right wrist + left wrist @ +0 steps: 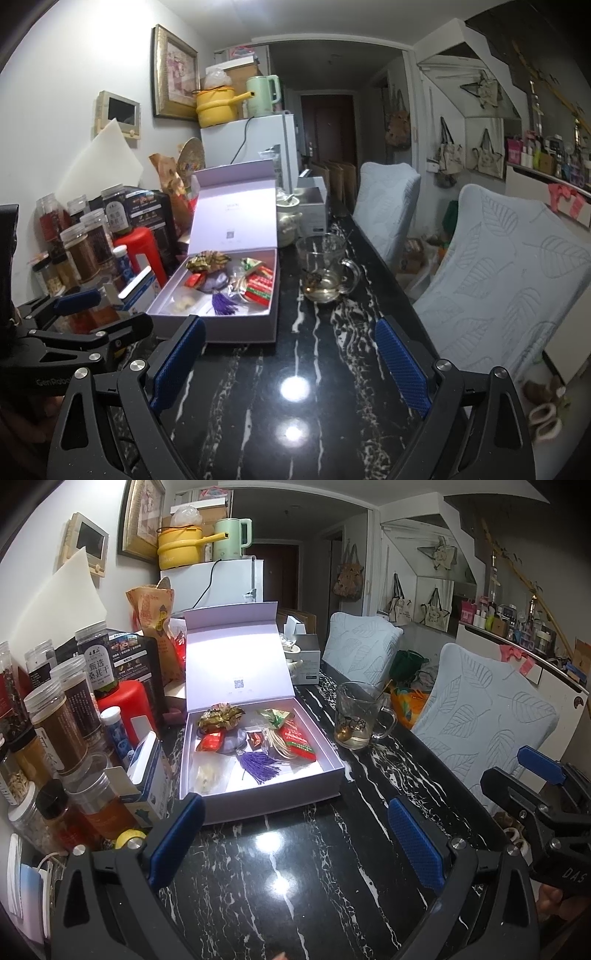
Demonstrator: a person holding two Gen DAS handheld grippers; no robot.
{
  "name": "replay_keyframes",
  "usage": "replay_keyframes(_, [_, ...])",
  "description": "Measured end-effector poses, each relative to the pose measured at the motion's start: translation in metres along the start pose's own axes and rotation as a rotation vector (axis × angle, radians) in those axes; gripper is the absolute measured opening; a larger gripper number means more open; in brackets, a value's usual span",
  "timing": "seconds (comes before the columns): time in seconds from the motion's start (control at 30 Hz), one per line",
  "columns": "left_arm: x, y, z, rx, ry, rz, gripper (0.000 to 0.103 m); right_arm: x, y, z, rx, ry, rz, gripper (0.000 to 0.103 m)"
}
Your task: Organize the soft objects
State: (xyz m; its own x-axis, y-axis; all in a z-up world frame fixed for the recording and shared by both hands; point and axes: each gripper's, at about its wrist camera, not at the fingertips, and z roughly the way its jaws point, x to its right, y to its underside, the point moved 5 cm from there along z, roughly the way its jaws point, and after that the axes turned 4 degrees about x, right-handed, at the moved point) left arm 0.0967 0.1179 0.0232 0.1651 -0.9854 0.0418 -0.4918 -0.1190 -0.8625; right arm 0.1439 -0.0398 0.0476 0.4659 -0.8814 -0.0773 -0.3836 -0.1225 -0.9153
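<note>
Left wrist view shows your left gripper (295, 834) with its blue fingers spread wide and empty above the black marble table (314, 886). Just past them sits the open white box (258, 801), lid up, holding a purple tassel (256, 768), a red packet (297, 743) and a gold pouch (221, 716). Your right gripper (291, 354) is likewise spread, holding nothing, nearer the glass mug (325, 269) beside the box.

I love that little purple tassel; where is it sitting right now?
The purple tassel lies inside the open white box, near its front edge, just left of the red packet and below a purple pouch.
</note>
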Motion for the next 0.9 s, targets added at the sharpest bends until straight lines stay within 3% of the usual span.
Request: replay_keyframes(0.9, [-0.002, 0.009, 0.008, -0.036, -0.035, 0.014, 0.101, 0.002, 0.011, 0.009, -0.039, 0.025, 0.002, 0.094])
